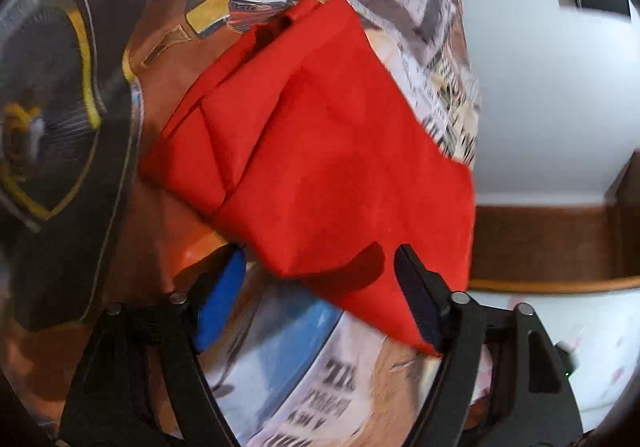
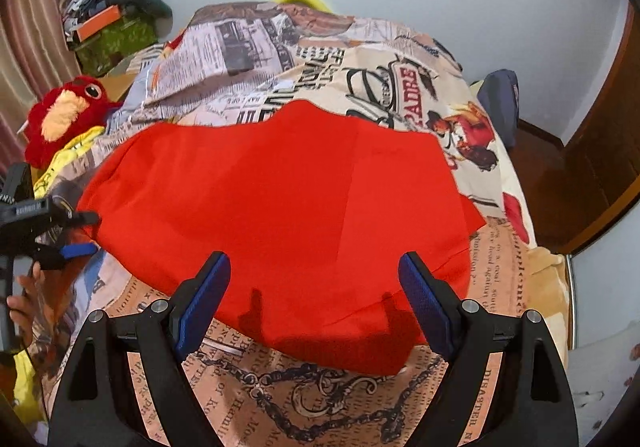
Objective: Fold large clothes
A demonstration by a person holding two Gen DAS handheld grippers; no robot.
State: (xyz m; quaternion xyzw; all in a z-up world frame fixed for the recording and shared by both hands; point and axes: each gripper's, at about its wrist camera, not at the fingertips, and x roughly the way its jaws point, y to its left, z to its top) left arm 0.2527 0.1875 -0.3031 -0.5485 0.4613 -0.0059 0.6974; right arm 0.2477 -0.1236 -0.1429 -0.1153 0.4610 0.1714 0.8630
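1. Red garment [image 2: 276, 207] lies spread and partly folded on the bed, over the newspaper-print bedspread [image 2: 340, 63].
2. Right claw [image 2: 314, 303]: released, fingers wide apart, nothing between the blue pads [image 2: 200, 307]. Near hem of the garment lies just ahead of and between the fingertips; finger shadows fall on the cloth. Contact with the cloth cannot be told.
3. Left claw [image 1: 318, 287]: released, fingers spread. A corner of the garment [image 1: 320, 151] lies between the fingers and runs down against the right-side finger [image 1: 420, 295]; the left-side blue pad [image 1: 220, 299] stands clear of the cloth. No clamping seen.
4. From the left wrist view: garment shows stacked folded layers ahead and to the left of the claw, edges stepped. View blurred.
5. From the right wrist view: left claw [image 2: 80, 235] sits at the far left, at the garment's left edge, held by a hand [image 2: 24, 307].
6. Red plush toy [image 2: 66, 115] rests left of and beyond the right claw, off the garment's far-left corner, beside yellow fabric [image 2: 76, 151].
7. Clutter pile [image 2: 112, 19] far left by the curtain [image 2: 28, 39]; wooden door [image 2: 592, 151] to the right of the bed.
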